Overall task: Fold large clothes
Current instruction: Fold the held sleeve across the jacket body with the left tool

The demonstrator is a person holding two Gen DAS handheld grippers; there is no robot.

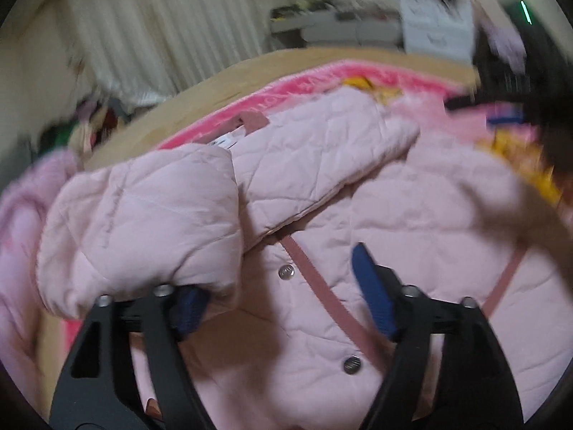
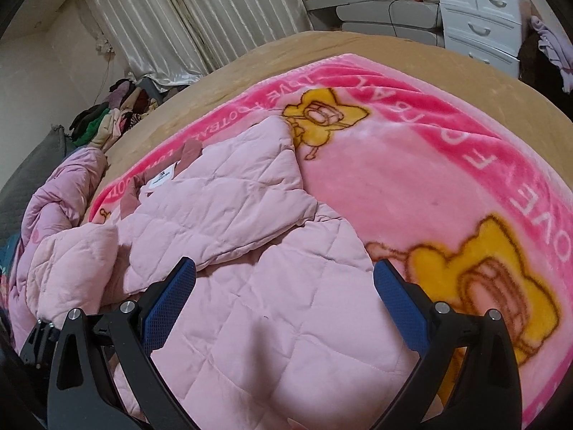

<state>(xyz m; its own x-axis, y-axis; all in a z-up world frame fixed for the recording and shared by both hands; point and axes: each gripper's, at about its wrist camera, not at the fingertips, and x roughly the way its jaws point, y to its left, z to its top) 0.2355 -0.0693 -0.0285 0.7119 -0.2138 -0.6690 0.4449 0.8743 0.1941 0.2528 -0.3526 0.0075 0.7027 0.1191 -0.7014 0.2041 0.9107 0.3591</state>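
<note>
A pale pink quilted jacket (image 1: pixel 412 208) with metal snaps and dusty-pink trim lies on a pink cartoon blanket (image 2: pixel 412 179) on the bed. In the left wrist view my left gripper (image 1: pixel 279 286) is open just above the jacket's front; a puffy sleeve (image 1: pixel 143 222) rests over its left finger. The view is blurred. In the right wrist view my right gripper (image 2: pixel 284 286) is open low over the jacket's body (image 2: pixel 279 322), with one panel folded across (image 2: pixel 222 208). The sleeve lies at the left (image 2: pixel 71 261).
A tan bedspread (image 2: pixel 322 46) lies under the blanket. A second pink garment (image 2: pixel 61 193) and a heap of clothes (image 2: pixel 107 118) lie at the left bed edge. Curtains (image 2: pixel 197 10), a desk and white drawers (image 2: pixel 480 18) stand beyond the bed.
</note>
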